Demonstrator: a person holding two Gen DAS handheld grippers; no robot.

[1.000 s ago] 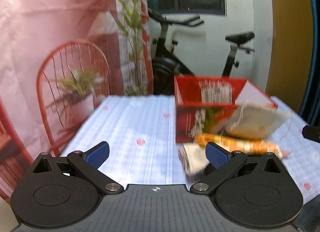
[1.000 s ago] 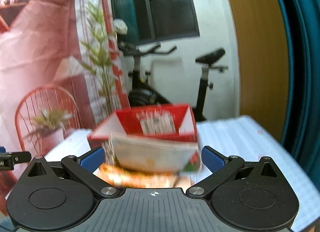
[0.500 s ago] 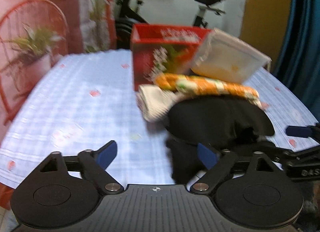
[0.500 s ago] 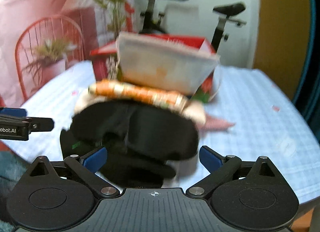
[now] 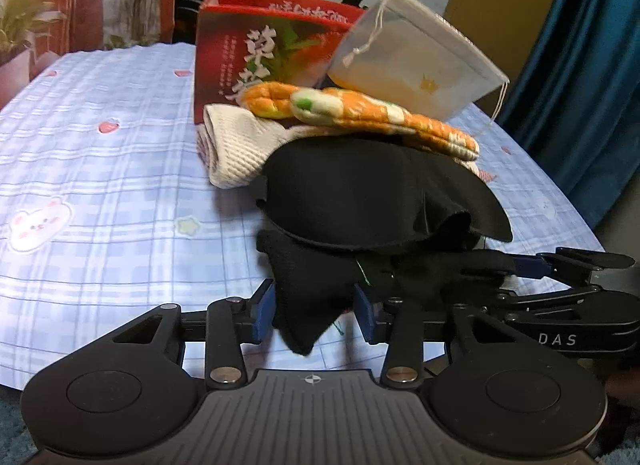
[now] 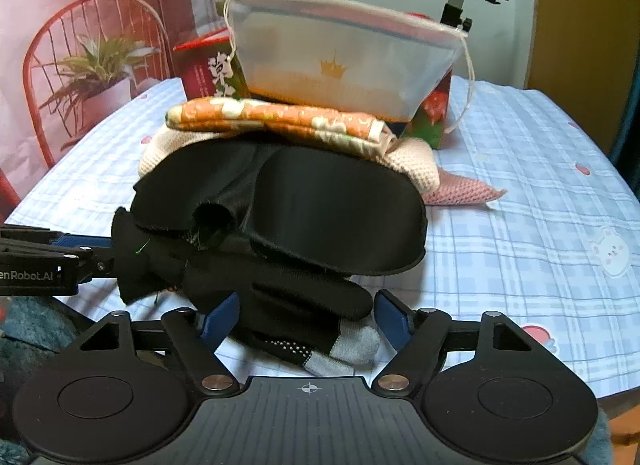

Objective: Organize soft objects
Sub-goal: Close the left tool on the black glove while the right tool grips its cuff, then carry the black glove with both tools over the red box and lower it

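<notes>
Both grippers point down at a slant toward the black cloth (image 5: pixel 320 285). The left gripper (image 5: pixel 315 311) has just been closing, its pads touching the cloth's corner. The right gripper (image 6: pixel 306 315) has been closing too, its pads standing just either side of the cloth.

Both tools share one build. The left gripper (image 5: pixel 314 311) has a ribbed dark-grey body with a small crosshair mark, two round black discs, black linkage bars with silver screws, and blue pads (image 5: pixel 264 311) on its jaws. The right gripper (image 6: pixel 306 319) matches it; seen from the side, white lettering reads "DAS" on one, "enRobot.AI" on the other.
</notes>
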